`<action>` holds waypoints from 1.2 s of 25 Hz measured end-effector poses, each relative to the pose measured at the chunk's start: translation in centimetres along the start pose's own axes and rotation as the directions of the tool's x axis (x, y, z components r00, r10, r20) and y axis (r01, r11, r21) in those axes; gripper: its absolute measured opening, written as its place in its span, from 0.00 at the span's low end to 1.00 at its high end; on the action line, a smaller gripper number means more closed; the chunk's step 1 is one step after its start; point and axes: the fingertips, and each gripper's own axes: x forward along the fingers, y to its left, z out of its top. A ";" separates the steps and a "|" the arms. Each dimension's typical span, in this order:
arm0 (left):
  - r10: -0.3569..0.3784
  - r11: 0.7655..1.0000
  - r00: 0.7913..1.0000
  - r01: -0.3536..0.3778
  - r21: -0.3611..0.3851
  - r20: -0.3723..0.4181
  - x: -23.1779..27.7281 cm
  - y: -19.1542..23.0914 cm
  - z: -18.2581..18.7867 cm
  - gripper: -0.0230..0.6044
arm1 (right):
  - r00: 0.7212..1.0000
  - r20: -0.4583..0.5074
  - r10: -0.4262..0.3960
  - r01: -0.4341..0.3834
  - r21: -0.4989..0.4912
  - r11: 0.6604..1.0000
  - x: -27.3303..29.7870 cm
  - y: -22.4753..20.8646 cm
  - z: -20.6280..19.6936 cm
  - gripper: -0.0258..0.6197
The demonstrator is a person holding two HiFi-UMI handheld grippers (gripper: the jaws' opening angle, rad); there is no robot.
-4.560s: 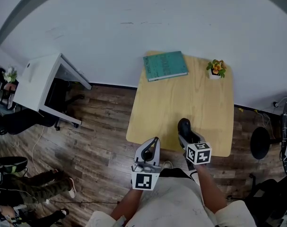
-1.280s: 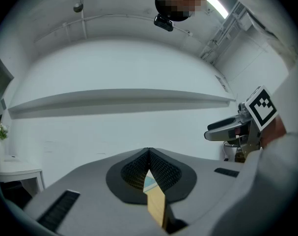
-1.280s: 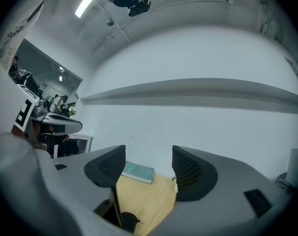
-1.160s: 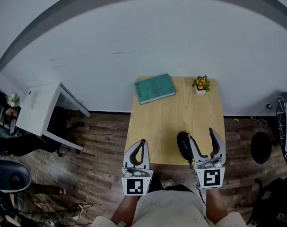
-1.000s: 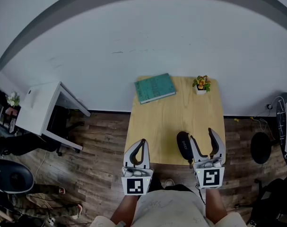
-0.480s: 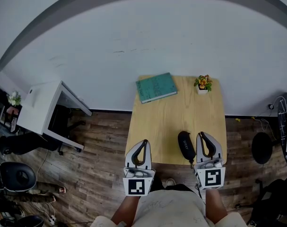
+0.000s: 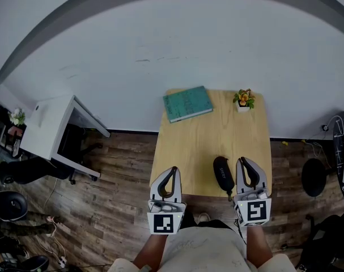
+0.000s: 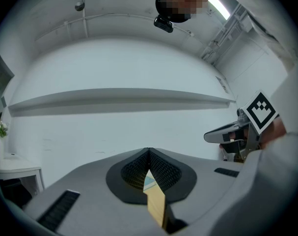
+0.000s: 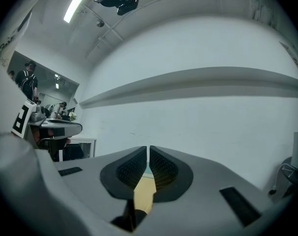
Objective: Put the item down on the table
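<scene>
Black oblong case [image 7: 223,173] lies on the pale wooden table [image 7: 206,135], just to the left of the right gripper [image 7: 242,161]. Its long axis runs away from the person, parallel to the jaws. That gripper is closed on nothing. The left gripper [image 7: 172,170], also closed and empty, hangs farther off, so the right is nearer.

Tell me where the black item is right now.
Head view: the black item lies on the wooden table near its front edge, just left of the right gripper.
</scene>
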 end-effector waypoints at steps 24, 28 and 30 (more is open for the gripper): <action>-0.002 1.000 1.000 0.002 -0.006 -0.006 0.0 -0.2 -0.3 0.05 | 0.999 -0.048 -0.002 0.003 0.013 1.000 0.1 0.0 -1.2 0.09; 0.007 1.000 1.000 -0.007 -0.014 -0.003 -0.1 -0.1 -0.3 0.05 | 0.998 -0.059 0.002 -0.001 0.012 1.000 0.0 0.0 -1.5 0.09; 0.007 1.000 1.000 -0.007 -0.007 0.001 -0.1 -0.1 -0.2 0.05 | 0.998 -0.060 0.005 -0.004 0.009 1.000 0.1 0.0 -1.6 0.09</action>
